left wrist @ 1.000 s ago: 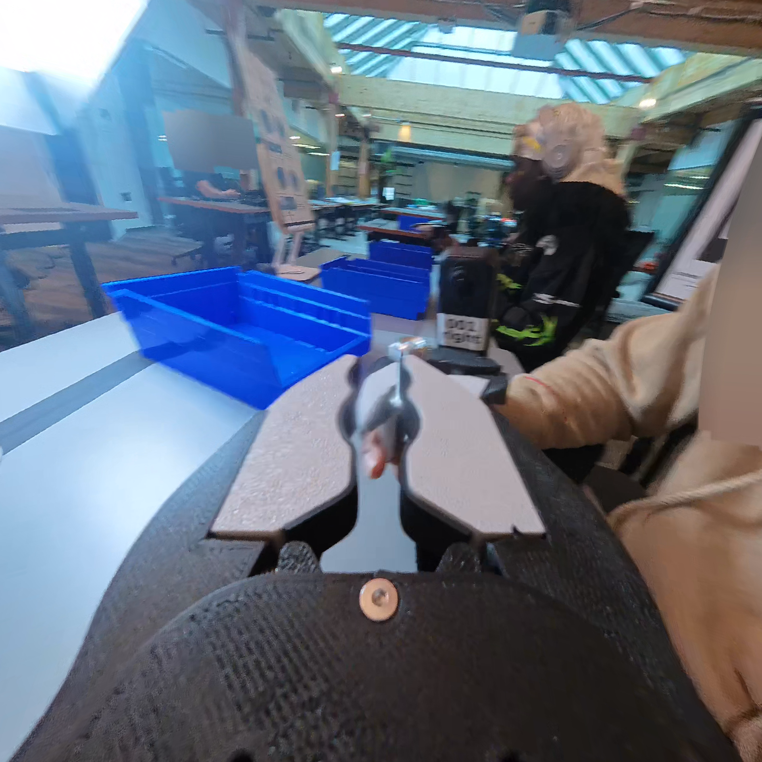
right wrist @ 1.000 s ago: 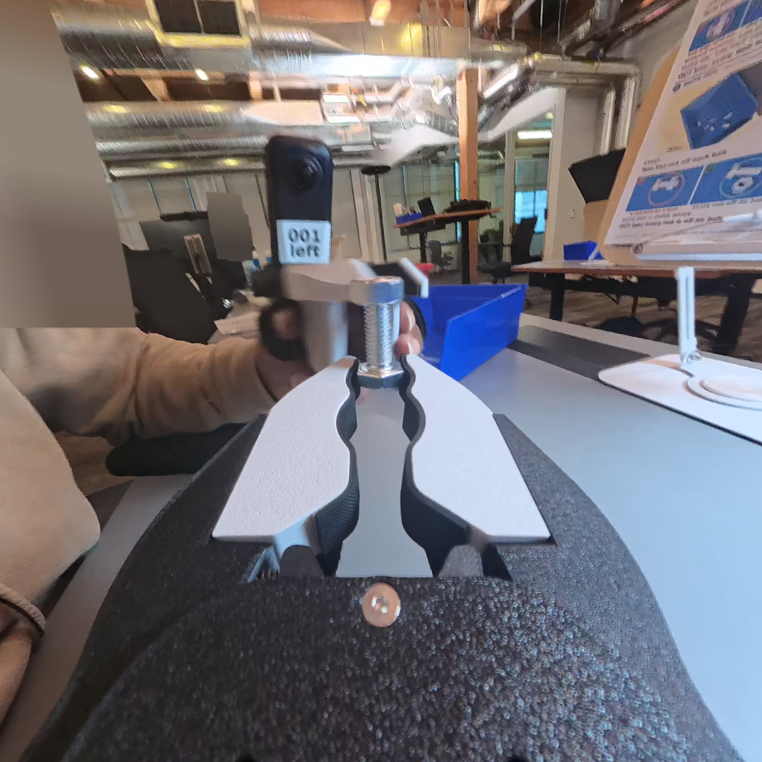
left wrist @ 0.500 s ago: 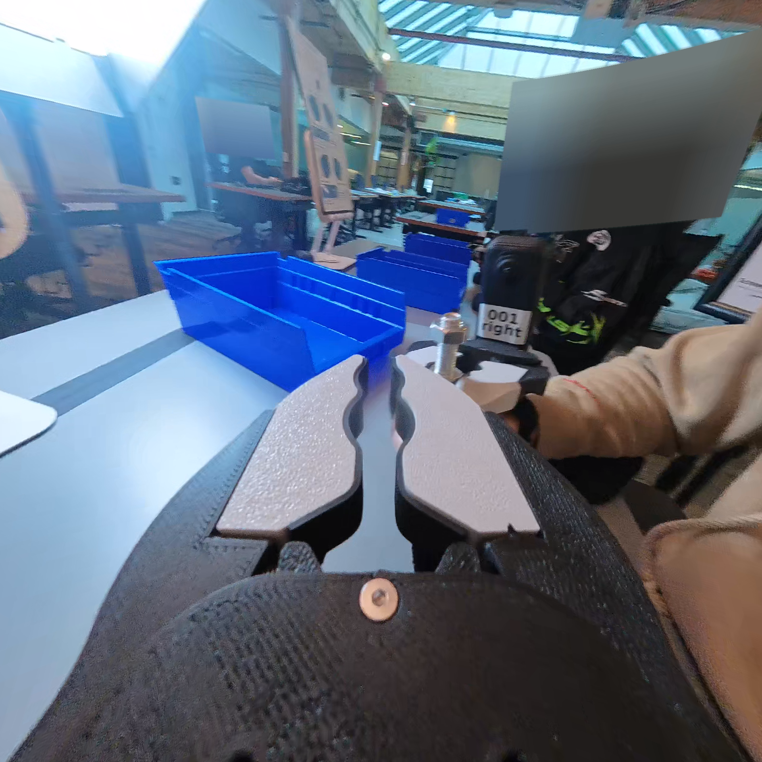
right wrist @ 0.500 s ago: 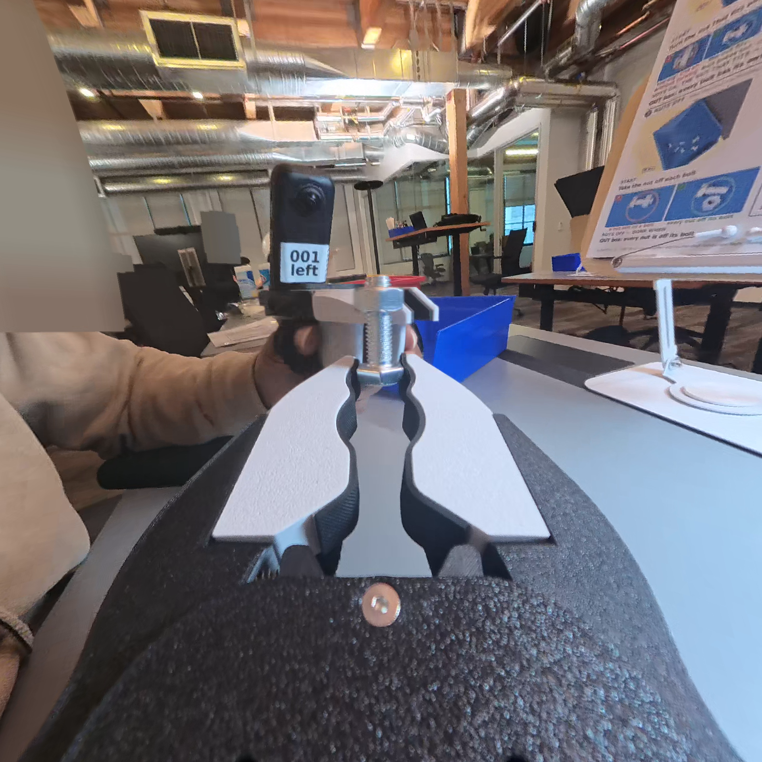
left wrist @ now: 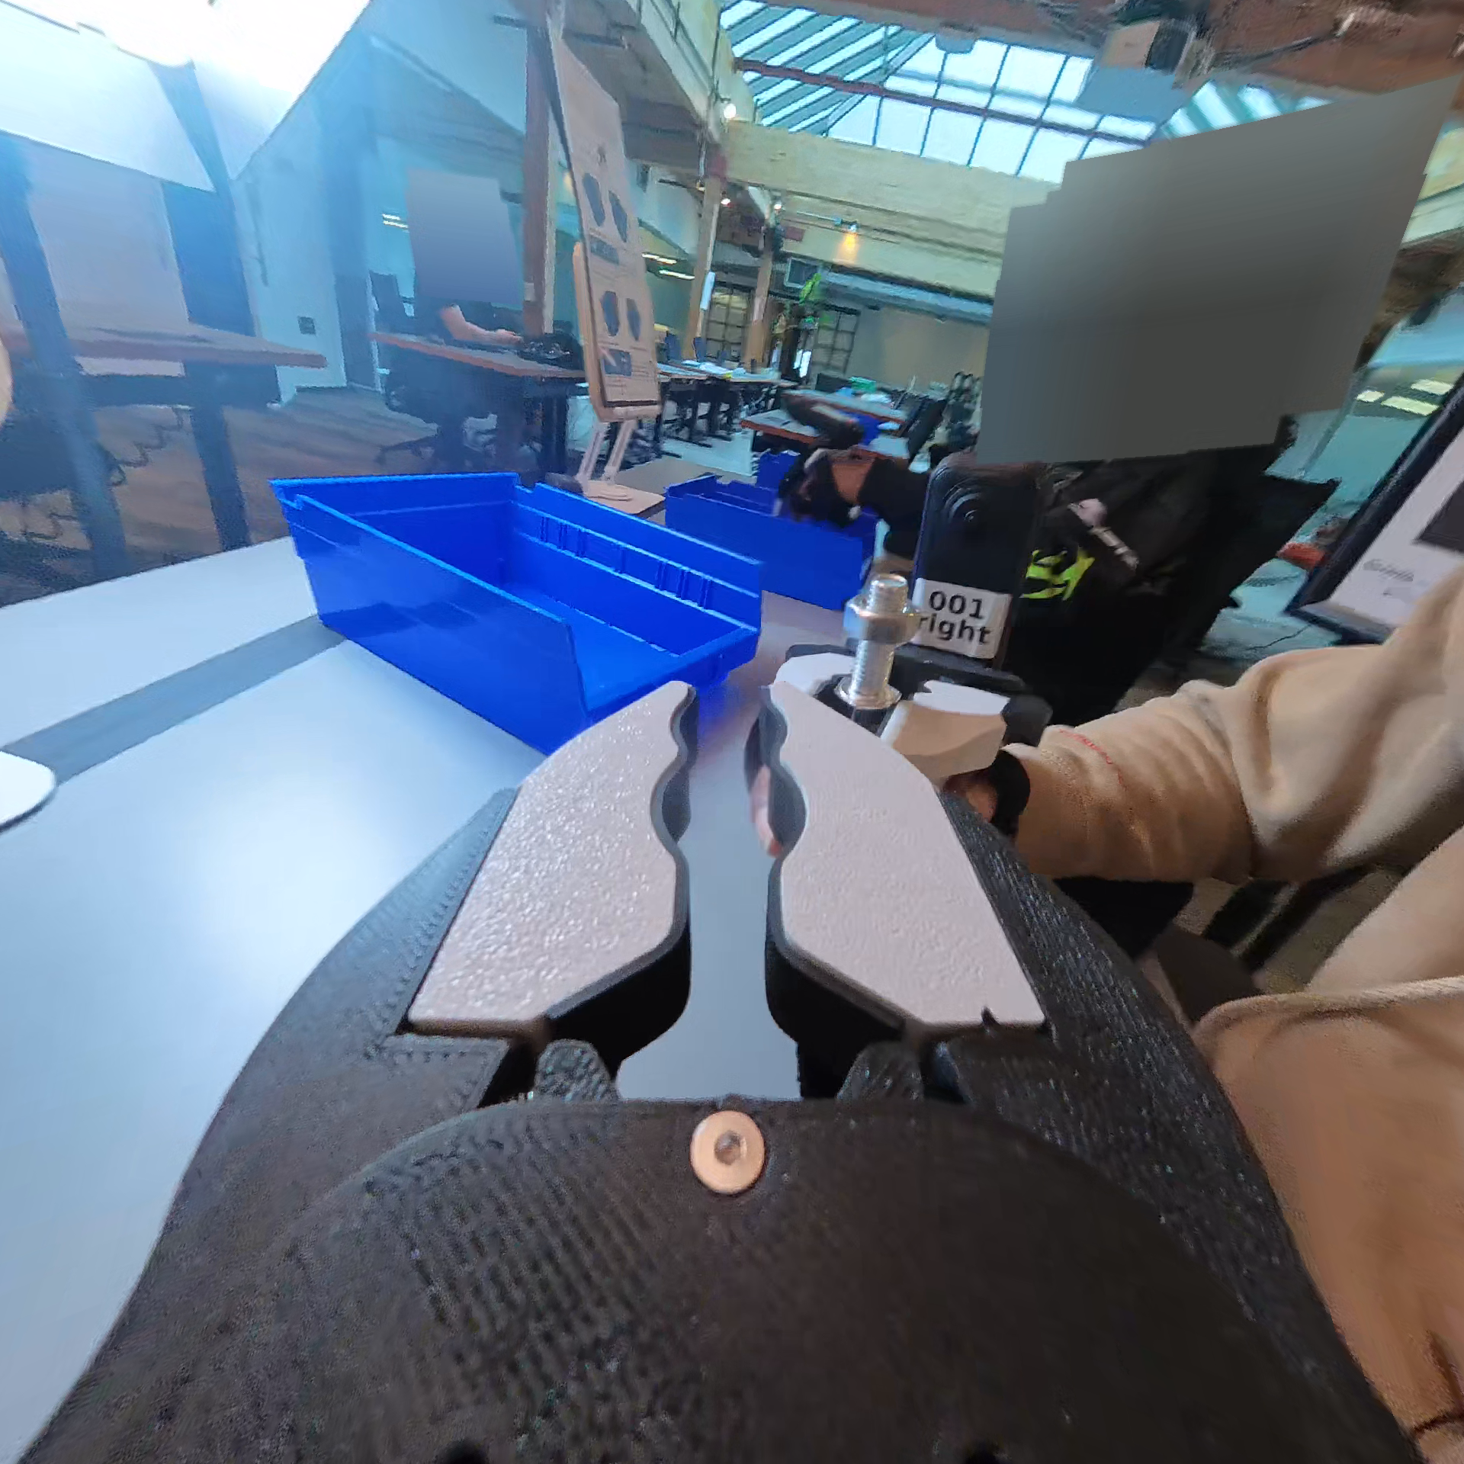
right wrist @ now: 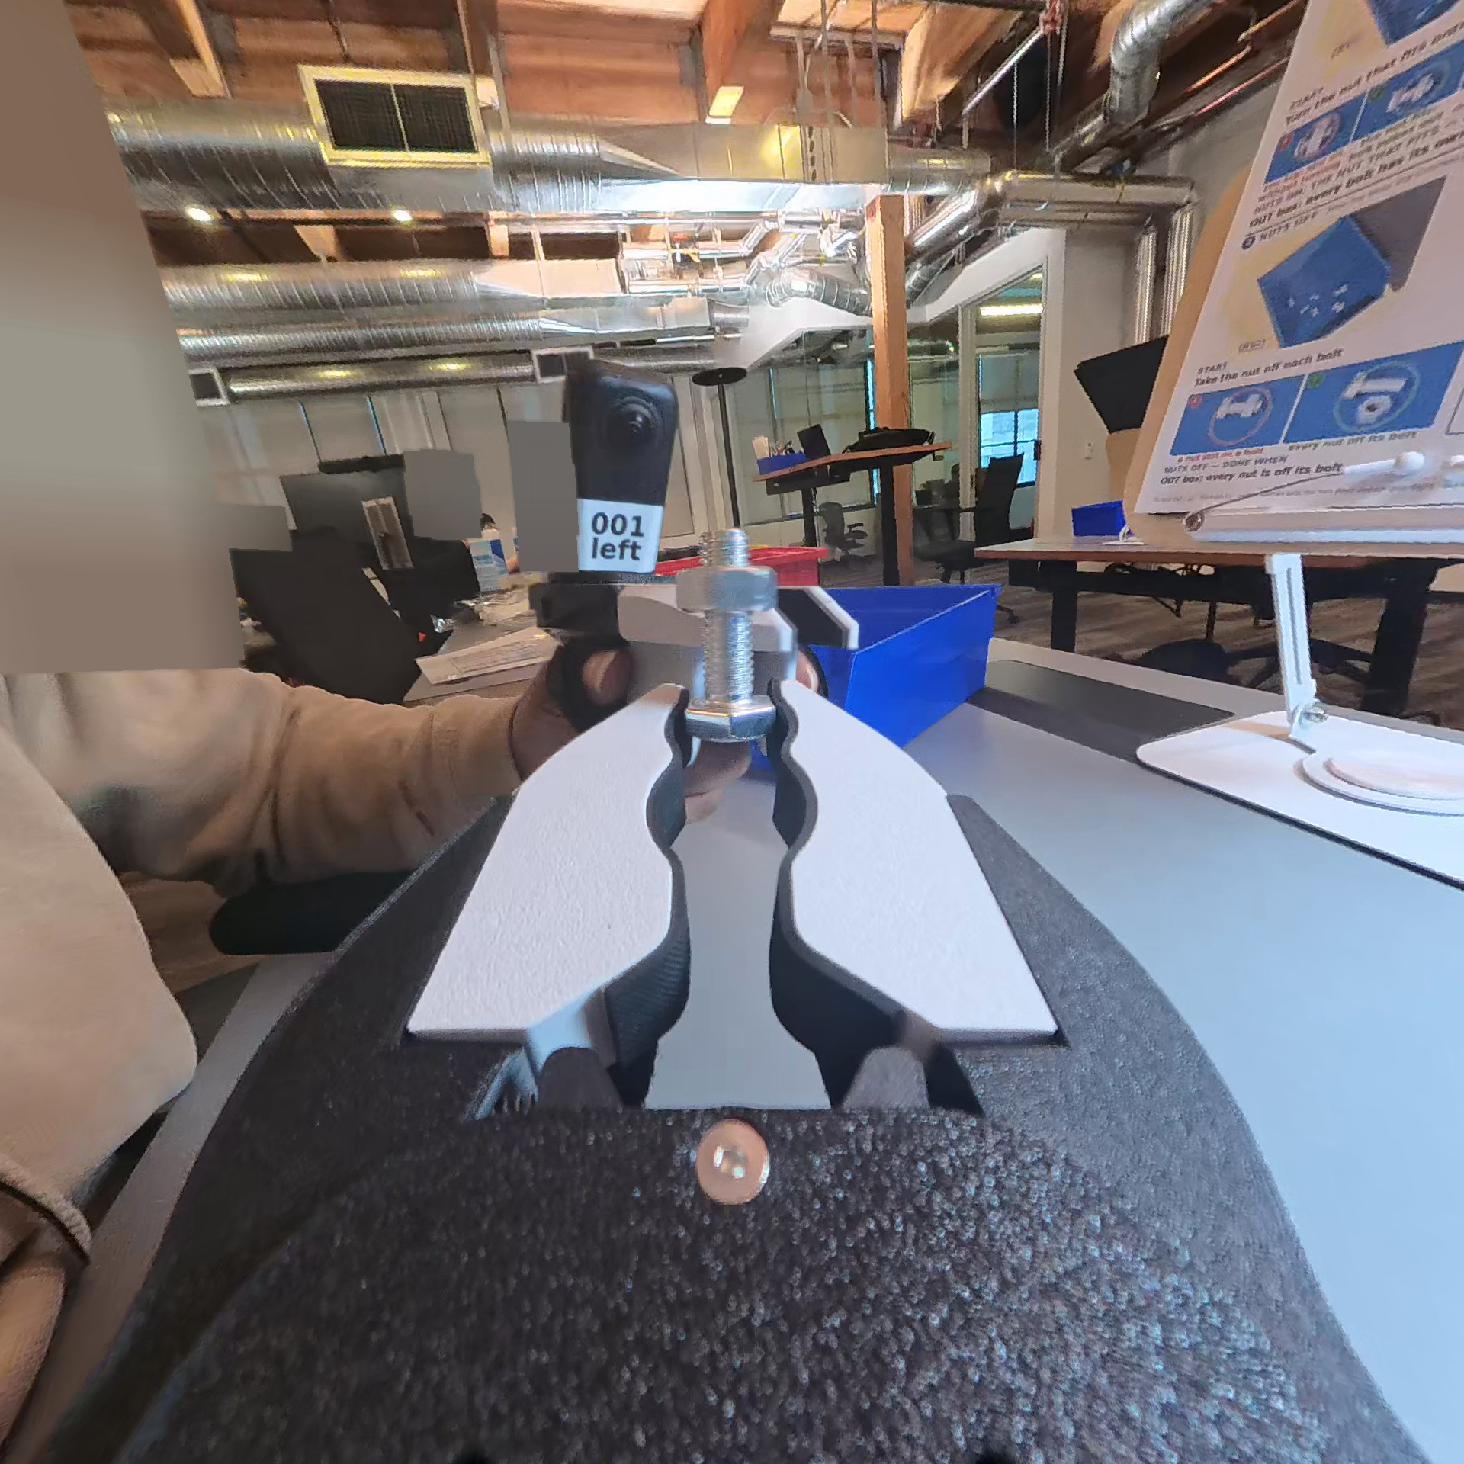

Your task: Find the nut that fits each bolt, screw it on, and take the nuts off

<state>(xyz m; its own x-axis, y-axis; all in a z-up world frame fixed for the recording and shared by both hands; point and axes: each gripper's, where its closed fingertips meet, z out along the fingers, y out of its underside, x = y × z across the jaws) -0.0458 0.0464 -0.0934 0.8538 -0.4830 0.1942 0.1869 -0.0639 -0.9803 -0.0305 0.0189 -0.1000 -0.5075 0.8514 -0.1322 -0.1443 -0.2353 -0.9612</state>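
My right fingers [right wrist: 729, 717] pinch the bolt [right wrist: 726, 634] by its head, nut [right wrist: 726, 590] near its tip; my left fingers [left wrist: 721, 701], slightly parted, hold nothing beside it. Each camera carries a white label [right wrist: 616, 536].

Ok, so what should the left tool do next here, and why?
Probably shift the left tool to its right onto the nut and close on it to turn it. Its fingers stand apart with nothing between them, and the nut sits just past its right fingertip. The right tool grips the bolt upright by its head, with the nut high on the thread.
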